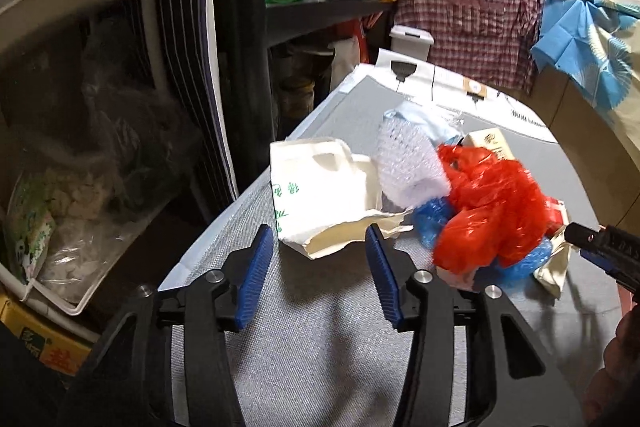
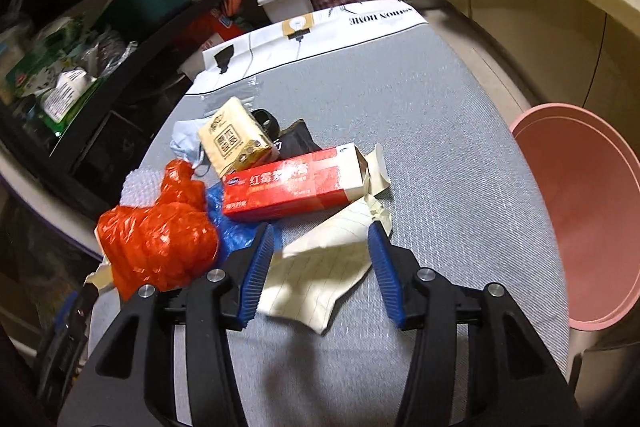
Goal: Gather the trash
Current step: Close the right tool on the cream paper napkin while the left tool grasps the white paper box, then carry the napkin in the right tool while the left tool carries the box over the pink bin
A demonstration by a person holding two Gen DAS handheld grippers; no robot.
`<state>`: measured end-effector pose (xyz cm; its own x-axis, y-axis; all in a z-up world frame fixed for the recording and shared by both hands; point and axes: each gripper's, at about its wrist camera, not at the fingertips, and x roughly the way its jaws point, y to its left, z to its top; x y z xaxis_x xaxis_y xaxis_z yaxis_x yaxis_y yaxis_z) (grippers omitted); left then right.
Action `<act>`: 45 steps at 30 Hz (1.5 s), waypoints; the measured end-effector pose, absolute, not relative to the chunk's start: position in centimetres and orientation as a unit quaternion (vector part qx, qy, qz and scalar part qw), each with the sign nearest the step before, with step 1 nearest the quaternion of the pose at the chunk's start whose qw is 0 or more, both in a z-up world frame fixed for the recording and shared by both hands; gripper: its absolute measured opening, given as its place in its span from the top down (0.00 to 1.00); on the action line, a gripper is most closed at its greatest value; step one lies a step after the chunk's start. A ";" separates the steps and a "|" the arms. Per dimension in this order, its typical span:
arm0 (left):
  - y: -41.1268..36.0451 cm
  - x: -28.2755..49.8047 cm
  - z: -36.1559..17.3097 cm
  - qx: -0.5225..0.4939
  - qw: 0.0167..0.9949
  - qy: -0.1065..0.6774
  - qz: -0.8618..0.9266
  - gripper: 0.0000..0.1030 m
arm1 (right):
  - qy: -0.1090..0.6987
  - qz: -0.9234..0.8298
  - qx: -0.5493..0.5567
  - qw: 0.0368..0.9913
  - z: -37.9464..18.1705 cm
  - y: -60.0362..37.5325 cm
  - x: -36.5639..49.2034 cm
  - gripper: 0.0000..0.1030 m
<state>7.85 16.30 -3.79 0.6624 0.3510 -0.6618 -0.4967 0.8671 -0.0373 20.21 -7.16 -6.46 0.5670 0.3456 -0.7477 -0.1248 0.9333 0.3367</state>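
A heap of trash lies on the grey table (image 1: 320, 327). In the left wrist view my left gripper (image 1: 320, 239) is open, its fingertips just short of a torn cream paper bag (image 1: 320, 195). Beside the bag lie bubble wrap (image 1: 404, 163), a red plastic bag (image 1: 488, 203) and blue plastic (image 1: 430, 219). In the right wrist view my right gripper (image 2: 322, 239) is open over a crumpled lined paper sheet (image 2: 316, 275). Behind it lie a red carton (image 2: 292, 183), a beige tissue pack (image 2: 234, 139) and the red plastic bag (image 2: 160, 235).
A pink bin (image 2: 592, 211) stands off the table's right edge. A dark shelf unit (image 1: 320, 11) with boxes and packets is at the left and back. A white lidded bin (image 2: 286, 1) sits beyond the table. The right gripper's side (image 1: 608, 251) shows at the left view's right edge.
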 end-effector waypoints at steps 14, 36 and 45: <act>16.5 8.5 -4.5 -0.096 0.901 0.363 0.217 0.92 | 0.452 0.120 0.089 0.879 -7.3 -7.0 20.4 0.82; 13.4 4.8 0.2 -0.086 0.934 0.305 0.167 0.99 | 0.396 0.119 0.049 0.909 -1.8 -9.8 13.7 0.97; 11.5 3.3 2.1 -0.085 0.946 0.282 0.139 0.99 | 0.362 0.105 0.041 0.925 1.0 -12.7 10.9 0.97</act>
<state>3.26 11.54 2.09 0.8024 0.2160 -0.5564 -0.3116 0.9467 -0.0818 10.90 -12.72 0.95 0.7152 0.2243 -0.6619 -0.1641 0.9745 0.1529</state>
